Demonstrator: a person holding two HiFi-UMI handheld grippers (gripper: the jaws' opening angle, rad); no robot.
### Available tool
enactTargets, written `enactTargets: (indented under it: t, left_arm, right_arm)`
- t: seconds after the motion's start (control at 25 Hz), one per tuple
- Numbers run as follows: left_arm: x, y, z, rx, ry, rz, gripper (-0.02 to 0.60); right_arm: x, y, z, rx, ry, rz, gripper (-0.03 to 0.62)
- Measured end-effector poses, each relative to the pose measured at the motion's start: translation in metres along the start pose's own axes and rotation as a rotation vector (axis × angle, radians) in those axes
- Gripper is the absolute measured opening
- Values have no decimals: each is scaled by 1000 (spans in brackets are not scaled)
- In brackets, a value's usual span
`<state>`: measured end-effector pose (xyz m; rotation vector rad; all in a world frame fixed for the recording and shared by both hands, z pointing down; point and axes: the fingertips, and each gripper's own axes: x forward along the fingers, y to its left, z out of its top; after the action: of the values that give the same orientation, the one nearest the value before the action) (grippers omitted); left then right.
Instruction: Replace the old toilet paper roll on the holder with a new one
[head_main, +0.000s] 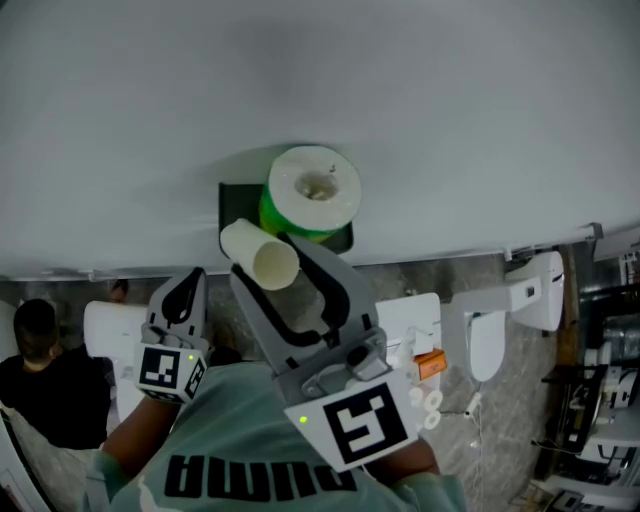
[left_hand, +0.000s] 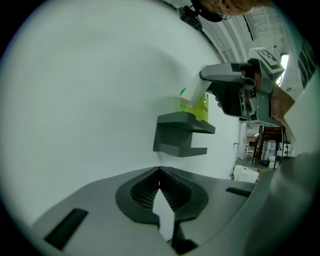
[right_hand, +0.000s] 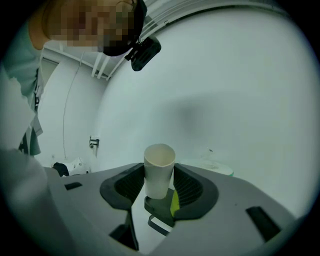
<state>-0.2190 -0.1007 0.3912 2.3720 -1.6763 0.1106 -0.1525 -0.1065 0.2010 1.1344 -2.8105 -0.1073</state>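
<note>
The right gripper (right_hand: 160, 189) is clenched on the empty cardboard tube (head_main: 258, 253), which stands up between its pads. Just beyond its tips, the new roll (head_main: 313, 190) in green wrap sits on top of the holder (left_hand: 182, 132). The left gripper (left_hand: 160, 174), pinched together on nothing, waits beside it. Best to carry the tube well clear with a light squeeze, so the card does not crush, before reaching for the roll.

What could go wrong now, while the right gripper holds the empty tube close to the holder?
The right gripper pinches the hollow cardboard tube near one end, so it may slip out or get crushed. The green-wrapped roll stands on top of the wall holder, close to that gripper, so a careless swing could knock it down.
</note>
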Motion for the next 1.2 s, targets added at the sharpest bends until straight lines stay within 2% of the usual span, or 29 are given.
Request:
enactTargets:
  t: [0.28,0.76,1.2]
  left_arm:
    - [3,16,12,1,-11,-5,5]
    - [14,15,13,14,-15,-67,5]
    - [12,17,16,25,-6,-99,5]
  right_arm:
    - [19,-2,-6,-37,49,-74,187]
    - [21,-2,-39,-161,243,-126,187]
    - [31,0,-39,-205,258,-205,187]
